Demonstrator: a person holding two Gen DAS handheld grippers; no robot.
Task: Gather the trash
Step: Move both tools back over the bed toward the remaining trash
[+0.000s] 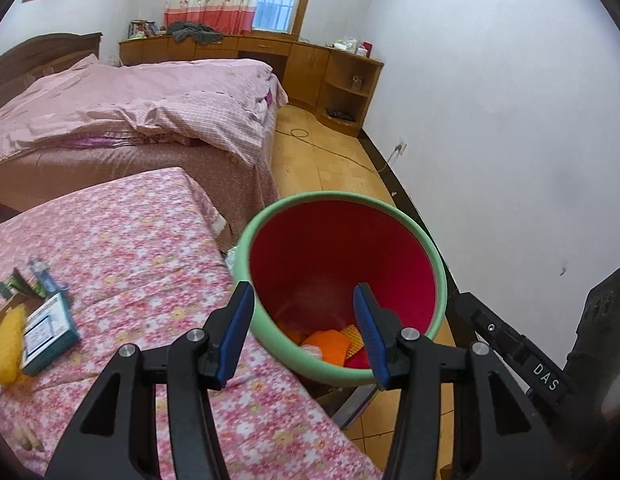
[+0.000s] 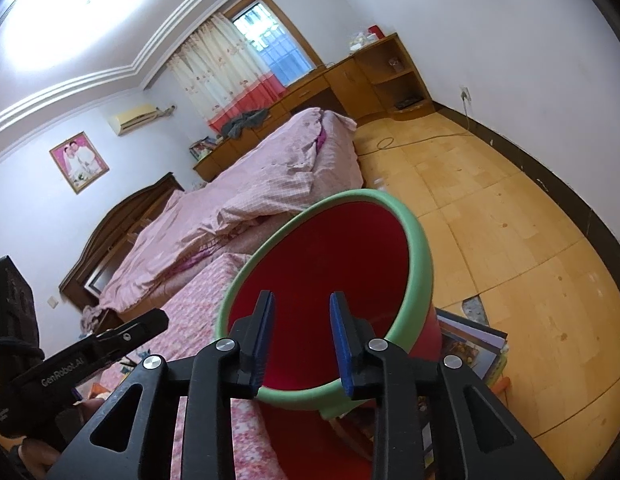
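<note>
Bin [image 1: 341, 216]: right of the tabletop [image 1: 158, 248], orange scraps already at its bottom
Left gripper [image 1: 304, 330]: fingers released, empty, over the bin
Right gripper [image 2: 302, 338]: fingers released, empty
Left to do: box [image 1: 50, 334] and wrappers [image 1: 26, 284], far left

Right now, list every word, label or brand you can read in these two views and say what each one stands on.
"DAS" – white letters on the black body of the right gripper, seen from the left wrist.
"GenRobot.AI" – white letters on the black body of the left gripper, seen from the right wrist.
Small print lower on that same body: too small to read.
Teal box on the flowered cloth: printing too blurred to read.
</note>
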